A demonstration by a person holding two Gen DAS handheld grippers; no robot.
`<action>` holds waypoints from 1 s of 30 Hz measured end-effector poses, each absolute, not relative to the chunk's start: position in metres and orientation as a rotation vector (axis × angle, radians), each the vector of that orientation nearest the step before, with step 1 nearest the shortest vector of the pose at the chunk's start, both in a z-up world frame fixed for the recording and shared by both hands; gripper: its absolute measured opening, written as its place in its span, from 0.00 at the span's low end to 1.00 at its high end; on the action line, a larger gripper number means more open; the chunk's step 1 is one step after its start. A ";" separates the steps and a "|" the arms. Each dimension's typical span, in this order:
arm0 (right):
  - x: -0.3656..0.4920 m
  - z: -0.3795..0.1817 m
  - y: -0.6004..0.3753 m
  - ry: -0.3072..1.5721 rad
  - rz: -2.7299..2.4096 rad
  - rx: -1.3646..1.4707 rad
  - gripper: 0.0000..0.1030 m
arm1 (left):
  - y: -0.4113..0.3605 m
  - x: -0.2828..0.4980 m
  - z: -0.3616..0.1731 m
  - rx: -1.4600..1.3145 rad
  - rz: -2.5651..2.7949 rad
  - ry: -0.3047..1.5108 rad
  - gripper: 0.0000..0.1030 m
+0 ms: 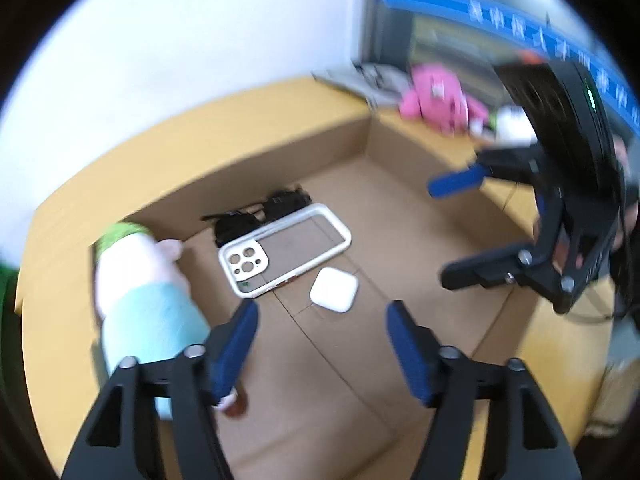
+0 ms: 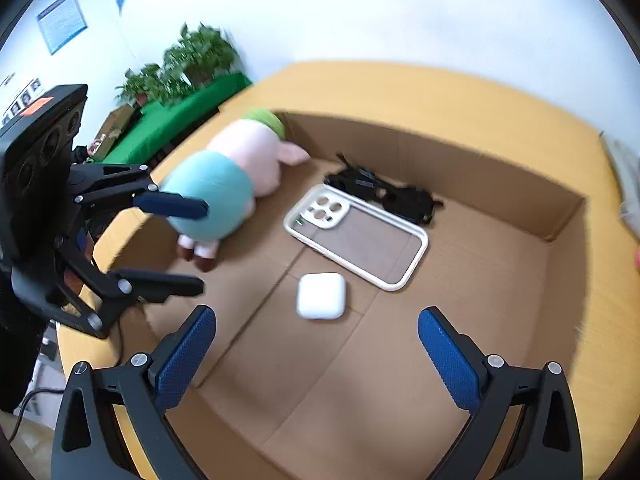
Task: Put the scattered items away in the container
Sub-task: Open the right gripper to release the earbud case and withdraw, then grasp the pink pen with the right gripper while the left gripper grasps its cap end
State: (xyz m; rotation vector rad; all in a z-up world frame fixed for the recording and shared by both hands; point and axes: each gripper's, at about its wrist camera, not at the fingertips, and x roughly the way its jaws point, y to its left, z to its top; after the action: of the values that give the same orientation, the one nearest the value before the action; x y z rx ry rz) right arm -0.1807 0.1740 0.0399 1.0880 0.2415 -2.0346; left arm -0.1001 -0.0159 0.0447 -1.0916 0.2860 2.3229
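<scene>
A shallow cardboard box [image 2: 460, 160] [image 1: 304, 156] lies on the yellow table. Inside it lie a pig plush toy [image 2: 224, 184] [image 1: 140, 296] with a teal shirt and green hat, a white phone case [image 2: 356, 236] [image 1: 284, 248], a white earbud case [image 2: 321, 295] [image 1: 334, 289] and black sunglasses [image 2: 384, 192] [image 1: 260, 212]. My left gripper [image 1: 320, 320] [image 2: 200, 244] is open and empty over the box, beside the plush. My right gripper [image 2: 316, 336] [image 1: 444, 232] is open and empty over the box's near side.
A pink plush item [image 1: 436, 100] and a small white object [image 1: 512, 124] lie on the table [image 1: 432, 136] beyond the box. Papers [image 1: 360, 76] sit at the table's far edge. Potted plants [image 2: 184, 64] and a green surface [image 2: 172, 120] stand past the table.
</scene>
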 end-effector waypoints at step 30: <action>-0.047 -0.069 0.316 0.460 -2.126 1.172 0.75 | 0.023 0.038 -0.044 -1.275 2.381 -0.316 0.77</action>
State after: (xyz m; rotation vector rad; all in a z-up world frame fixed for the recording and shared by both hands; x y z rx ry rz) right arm -0.0471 0.3163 -0.0687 1.1716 0.4596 -2.1258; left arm 0.0377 0.0228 -0.0441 -1.2747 -0.3158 2.3813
